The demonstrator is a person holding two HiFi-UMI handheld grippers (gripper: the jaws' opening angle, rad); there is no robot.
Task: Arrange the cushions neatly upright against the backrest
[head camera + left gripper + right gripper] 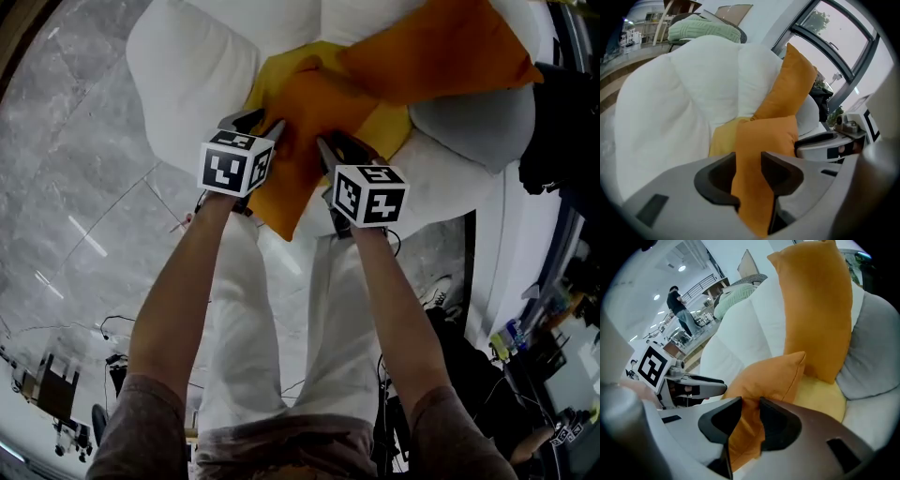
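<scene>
A small orange cushion (300, 141) (764, 140) (773, 376) lies at the front of a white padded seat (187, 66) (670, 93), on top of a yellow cushion (272, 80) (820, 397). My left gripper (255, 122) (748, 159) is at its left edge and my right gripper (342, 145) (750, 403) at its right edge. Both stand open, with the cushion's fabric still lying between the jaws. A larger orange cushion (441, 52) (787, 84) (815, 310) leans upright against the white backrest. A grey cushion (478, 122) (874, 357) sits beside it on the right.
Grey marble floor (75, 141) lies left of the seat. Dark items (562, 131) stand close on the right. Another seat with a green cushion (703, 30) is behind, large windows (834, 37) beyond. A person (677, 305) stands far off.
</scene>
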